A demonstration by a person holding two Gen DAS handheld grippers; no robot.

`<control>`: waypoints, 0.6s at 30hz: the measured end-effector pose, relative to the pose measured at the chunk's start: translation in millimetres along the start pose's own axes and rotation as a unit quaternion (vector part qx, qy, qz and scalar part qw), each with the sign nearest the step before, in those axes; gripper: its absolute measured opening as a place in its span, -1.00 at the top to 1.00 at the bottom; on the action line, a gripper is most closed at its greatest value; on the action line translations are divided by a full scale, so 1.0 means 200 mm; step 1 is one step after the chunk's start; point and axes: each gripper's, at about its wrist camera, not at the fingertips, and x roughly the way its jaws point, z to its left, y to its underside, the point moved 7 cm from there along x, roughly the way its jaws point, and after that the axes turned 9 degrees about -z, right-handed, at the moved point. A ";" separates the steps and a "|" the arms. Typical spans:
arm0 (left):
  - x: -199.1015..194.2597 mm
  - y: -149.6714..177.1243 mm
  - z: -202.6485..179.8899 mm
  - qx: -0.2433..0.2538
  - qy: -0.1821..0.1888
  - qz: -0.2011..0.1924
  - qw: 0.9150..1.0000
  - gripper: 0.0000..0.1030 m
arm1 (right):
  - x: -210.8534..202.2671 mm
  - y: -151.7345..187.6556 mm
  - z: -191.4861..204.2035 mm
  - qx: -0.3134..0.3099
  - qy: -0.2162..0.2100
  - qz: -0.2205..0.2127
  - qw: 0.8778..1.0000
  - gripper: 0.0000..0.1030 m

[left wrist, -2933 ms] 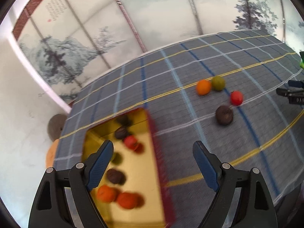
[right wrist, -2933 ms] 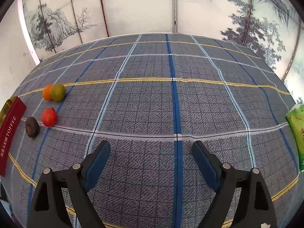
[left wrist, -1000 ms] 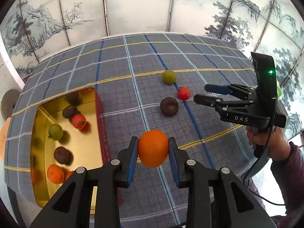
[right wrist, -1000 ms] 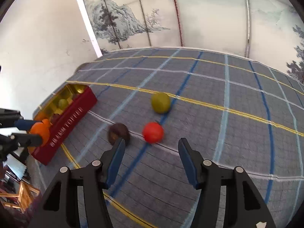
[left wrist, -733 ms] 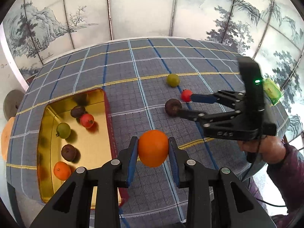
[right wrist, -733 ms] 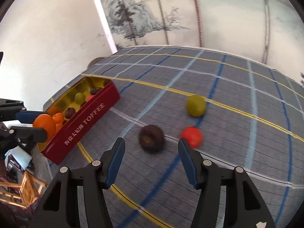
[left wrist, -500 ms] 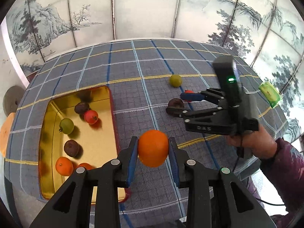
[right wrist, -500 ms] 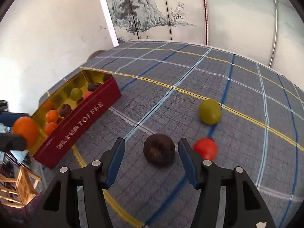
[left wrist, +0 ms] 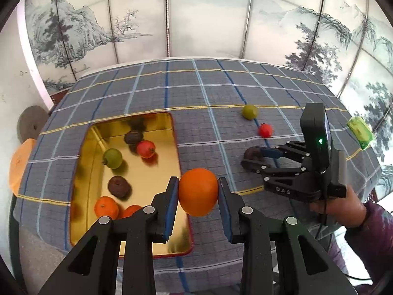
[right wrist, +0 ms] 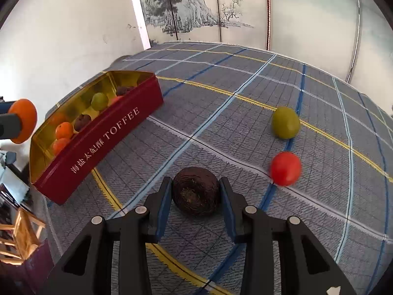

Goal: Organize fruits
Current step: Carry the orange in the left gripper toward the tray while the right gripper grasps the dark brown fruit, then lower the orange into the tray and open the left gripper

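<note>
Here, six fruits lie in the toffee tin (left wrist: 83, 152). My left gripper (left wrist: 198, 196) clutches an orange (left wrist: 198, 191); my right gripper (right wrist: 195, 194) straddles the brown fruit (right wrist: 195, 191), grip unclear.

Left wrist view looks down from above the near edge of the worktop (left wrist: 152, 86), over the tin (left wrist: 132, 164). Right wrist view sits low and close to the cloth, facing the tin (right wrist: 98, 137). Both share the tin and loose fruit.
</note>
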 end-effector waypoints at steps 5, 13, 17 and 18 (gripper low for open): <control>-0.02 0.02 0.04 0.007 -0.023 -0.011 1.000 0.37 | 0.02 0.00 0.01 -0.003 0.008 0.005 1.000 0.32; -0.01 0.07 0.13 0.022 -0.058 -0.017 0.998 0.37 | 0.02 0.01 0.02 -0.017 0.019 0.008 1.000 0.32; 0.02 0.10 0.18 0.019 -0.070 -0.014 0.997 0.37 | 0.03 0.01 0.02 -0.014 0.018 0.009 1.000 0.32; 0.03 0.11 0.19 0.018 -0.073 -0.013 0.997 0.37 | 0.03 0.01 0.02 -0.014 0.018 0.009 1.000 0.32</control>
